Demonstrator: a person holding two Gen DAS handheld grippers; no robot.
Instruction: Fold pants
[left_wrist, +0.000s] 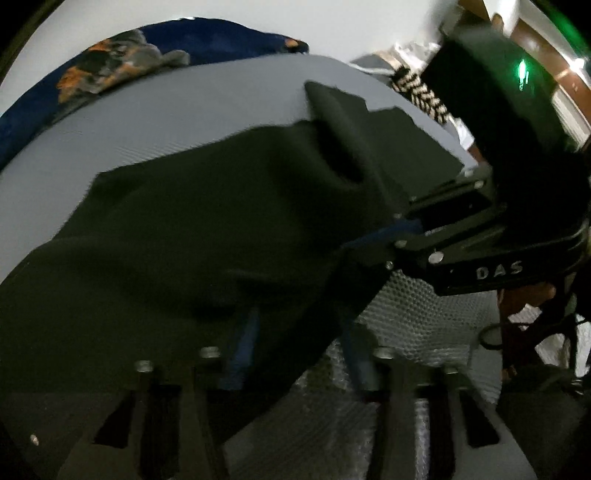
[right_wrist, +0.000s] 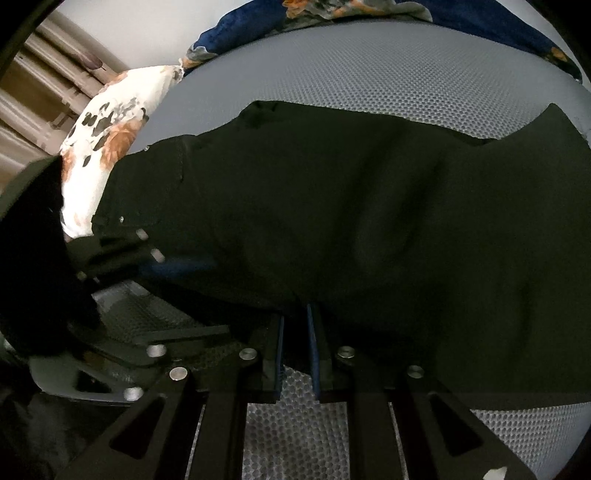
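The right tongs (right_wrist: 294, 332) pinch the near edge of the black cotton pants (right_wrist: 369, 221). The left tongs (left_wrist: 295, 347) stand spread around a raised fold of it, though I cannot tell if they grip. The pants lie on the grey honeycomb-mesh mattress (right_wrist: 369, 74), apparently mid-fold, with more folding left.
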